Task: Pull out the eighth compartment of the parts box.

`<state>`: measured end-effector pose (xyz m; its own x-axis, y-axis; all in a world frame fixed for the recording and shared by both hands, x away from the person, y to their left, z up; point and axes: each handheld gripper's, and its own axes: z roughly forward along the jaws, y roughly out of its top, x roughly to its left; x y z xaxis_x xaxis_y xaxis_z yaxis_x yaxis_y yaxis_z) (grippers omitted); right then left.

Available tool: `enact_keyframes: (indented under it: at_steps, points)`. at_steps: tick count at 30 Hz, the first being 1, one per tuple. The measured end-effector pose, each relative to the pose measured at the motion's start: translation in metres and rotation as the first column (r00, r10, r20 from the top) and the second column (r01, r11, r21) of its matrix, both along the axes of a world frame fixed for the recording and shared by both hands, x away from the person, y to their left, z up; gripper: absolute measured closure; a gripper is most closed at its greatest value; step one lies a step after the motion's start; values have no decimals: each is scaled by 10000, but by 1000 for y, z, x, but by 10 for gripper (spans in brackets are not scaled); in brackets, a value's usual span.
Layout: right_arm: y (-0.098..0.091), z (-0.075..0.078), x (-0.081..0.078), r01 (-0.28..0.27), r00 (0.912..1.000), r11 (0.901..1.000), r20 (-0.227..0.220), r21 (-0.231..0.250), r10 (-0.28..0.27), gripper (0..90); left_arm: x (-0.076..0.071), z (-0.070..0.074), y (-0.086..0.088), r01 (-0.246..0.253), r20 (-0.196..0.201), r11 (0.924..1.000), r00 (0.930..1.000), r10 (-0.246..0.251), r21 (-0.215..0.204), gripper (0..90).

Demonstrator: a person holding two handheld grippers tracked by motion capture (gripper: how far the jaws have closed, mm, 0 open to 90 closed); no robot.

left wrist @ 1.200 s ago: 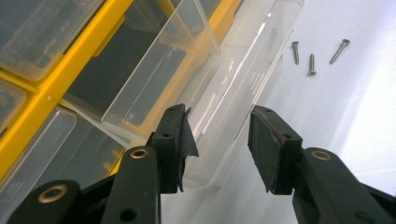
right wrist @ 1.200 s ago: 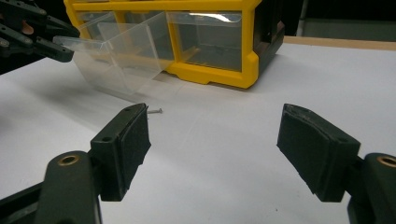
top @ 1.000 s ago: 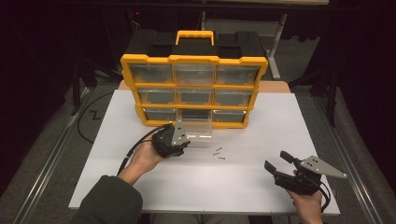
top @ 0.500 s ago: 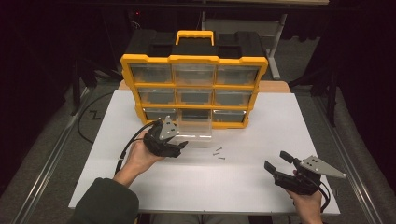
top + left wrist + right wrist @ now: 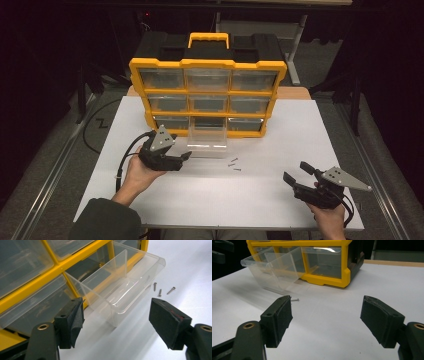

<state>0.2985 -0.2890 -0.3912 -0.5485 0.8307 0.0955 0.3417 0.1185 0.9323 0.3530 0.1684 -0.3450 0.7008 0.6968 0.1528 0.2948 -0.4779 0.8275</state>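
Observation:
A yellow and black organiser (image 5: 207,95) with clear drawers stands at the back of the white table (image 5: 200,200). Its bottom middle drawer (image 5: 207,142) is pulled out and looks empty (image 5: 120,290). Three small screws (image 5: 233,164) lie on the table just in front of it (image 5: 160,291). My left gripper (image 5: 181,161) sits just left of the drawer's front. Its jaws have just been opening and stand open (image 5: 116,317), with nothing pressed between them. My right gripper (image 5: 295,171) rests open at the near right, aimed at the drawer (image 5: 272,267), with nothing between its pads (image 5: 327,320).
The organiser's other drawers are pushed in. A black cable (image 5: 122,165) trails from the left gripper toward the table's left edge. Bare white tabletop lies between the two grippers and along the right side. Dark floor and metal rails surround the table.
The left gripper has drawn away from the drawer's front to the left, and its jaws stand wider apart. The drawer stays pulled out. The right gripper has kept still.

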Motion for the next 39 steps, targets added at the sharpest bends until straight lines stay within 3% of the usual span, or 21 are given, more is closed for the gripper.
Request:
enact_keyframes:
  at_steps: [10, 18, 29, 30, 39]
  points:
    - [0, 0, 0, -10, 10000, 10000, -19, 35, 10, 269, -10, 2, 18, -339, -101, 9982, 9994, 334, -486, 282]
    - [0, 0, 0, -25, 10000, 10000, -57, -11, 25, 269, -22, 0, 34, -700, -158, 9915, 9975, 687, -1094, 279]
    - [0, -1, 0, 14, 10000, 10000, -88, 28, -14, 268, -33, -11, 52, -1206, -322, 9727, 9927, 1165, -1981, 274]
    - [0, -1, 0, 24, 9999, 10000, -147, 86, -22, 268, -34, -15, 54, -1292, -396, 9677, 9916, 1235, -2166, 273]
    - [0, -1, 1, 65, 9999, 10000, -111, 43, -64, 268, -41, -26, 62, -1535, -458, 9567, 9881, 1467, -2472, 273]
